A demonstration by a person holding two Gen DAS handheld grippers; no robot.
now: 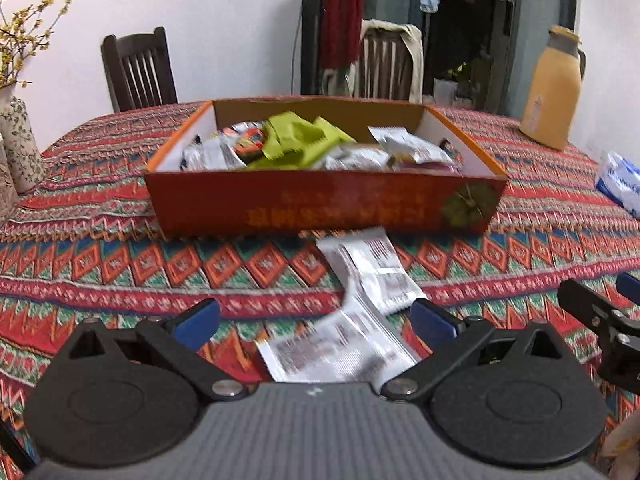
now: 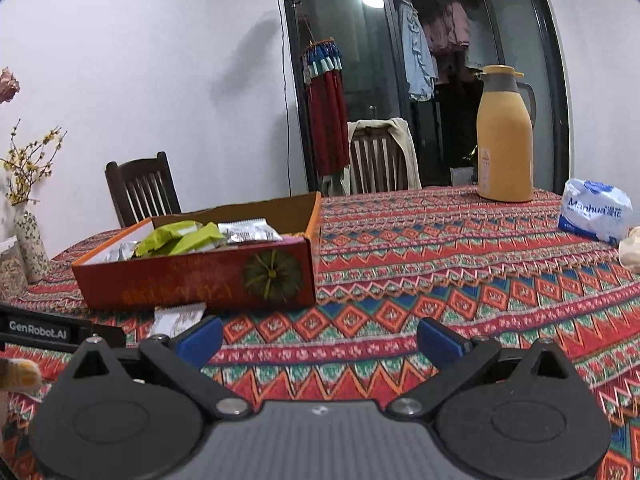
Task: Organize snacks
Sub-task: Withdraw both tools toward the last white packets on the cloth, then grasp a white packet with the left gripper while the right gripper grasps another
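An orange cardboard box (image 1: 324, 208) sits on the patterned tablecloth, holding green packets (image 1: 296, 142) and silver snack packets (image 1: 404, 148). Two white-silver snack packets (image 1: 360, 300) lie on the cloth in front of the box. My left gripper (image 1: 314, 318) is open, with the nearer packet lying between its blue-padded fingers, not clamped. My right gripper (image 2: 320, 340) is open and empty over bare cloth, right of the box (image 2: 200, 276). One white packet (image 2: 178, 316) shows at the box's front. The right gripper's finger shows in the left wrist view (image 1: 592, 312).
A yellow thermos (image 2: 505, 136) stands at the far right of the table, a white tissue pack (image 2: 596, 212) beside it. Flowered vases (image 1: 20, 144) stand at the far left. Two wooden chairs (image 1: 138, 68) stand behind the table.
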